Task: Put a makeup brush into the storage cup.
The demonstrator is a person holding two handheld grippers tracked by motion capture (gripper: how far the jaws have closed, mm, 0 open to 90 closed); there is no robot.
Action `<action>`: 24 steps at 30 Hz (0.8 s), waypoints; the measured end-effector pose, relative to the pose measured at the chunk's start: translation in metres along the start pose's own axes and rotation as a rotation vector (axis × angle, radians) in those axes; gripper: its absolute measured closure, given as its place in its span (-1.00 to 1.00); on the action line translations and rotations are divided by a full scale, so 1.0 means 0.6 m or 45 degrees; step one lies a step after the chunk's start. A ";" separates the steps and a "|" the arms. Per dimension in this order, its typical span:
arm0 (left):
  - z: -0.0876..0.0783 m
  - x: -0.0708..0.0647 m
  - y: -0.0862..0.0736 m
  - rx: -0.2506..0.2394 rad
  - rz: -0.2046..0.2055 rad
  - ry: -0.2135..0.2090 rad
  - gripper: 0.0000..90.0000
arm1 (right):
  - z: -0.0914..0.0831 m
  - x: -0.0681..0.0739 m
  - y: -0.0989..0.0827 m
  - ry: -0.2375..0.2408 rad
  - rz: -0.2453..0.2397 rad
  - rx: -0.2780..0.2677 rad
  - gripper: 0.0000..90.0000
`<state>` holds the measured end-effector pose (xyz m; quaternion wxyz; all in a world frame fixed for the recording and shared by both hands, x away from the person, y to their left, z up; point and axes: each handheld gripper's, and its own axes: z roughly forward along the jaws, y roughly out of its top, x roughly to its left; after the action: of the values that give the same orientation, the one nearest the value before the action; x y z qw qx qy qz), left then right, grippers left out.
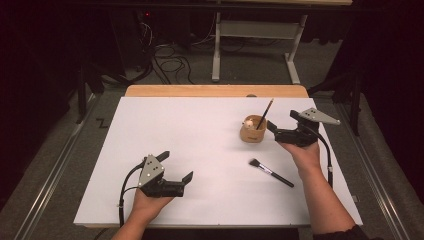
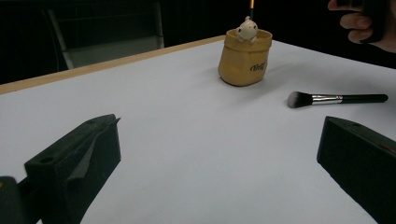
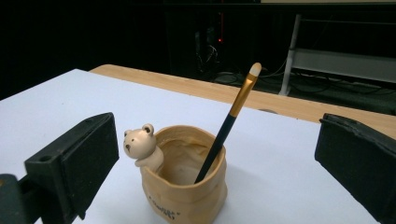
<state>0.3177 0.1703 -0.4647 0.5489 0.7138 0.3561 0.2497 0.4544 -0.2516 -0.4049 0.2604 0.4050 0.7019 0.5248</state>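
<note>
Beside the cup (image 1: 253, 129): your right gripper (image 1: 278, 131), jaws apart, empty; one brush (image 3: 228, 122) stands inside.
Loose brush (image 1: 270, 173): lies on the sheet, nearer you.
Left gripper (image 1: 176, 169): jaws apart, idle.
Advice: grab the handle mid-length, squarely.

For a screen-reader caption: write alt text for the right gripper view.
A tan pot shaped like a paper sack, with a small bear figure clinging to its rim, stands on a white table between the two wide-open black jaws of the right claw. A slim brush with a gold ferrule leans inside it, tip up. Dark room behind.
</note>
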 end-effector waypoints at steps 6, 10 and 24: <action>0.000 0.001 0.000 -0.001 -0.001 0.002 -0.99 | -0.025 0.002 -0.009 0.008 -0.016 -0.024 -1.00; 0.000 0.001 0.000 0.000 -0.001 0.002 -0.99 | -0.040 0.005 -0.018 0.014 -0.017 -0.026 -1.00; -0.001 0.003 0.001 -0.004 -0.008 0.011 -0.99 | -0.095 0.007 -0.057 0.003 -0.021 -0.023 -1.00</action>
<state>0.3183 0.1720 -0.4642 0.5492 0.7108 0.3604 0.2518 0.3967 -0.2822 -0.4193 0.2675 0.3963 0.7009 0.5293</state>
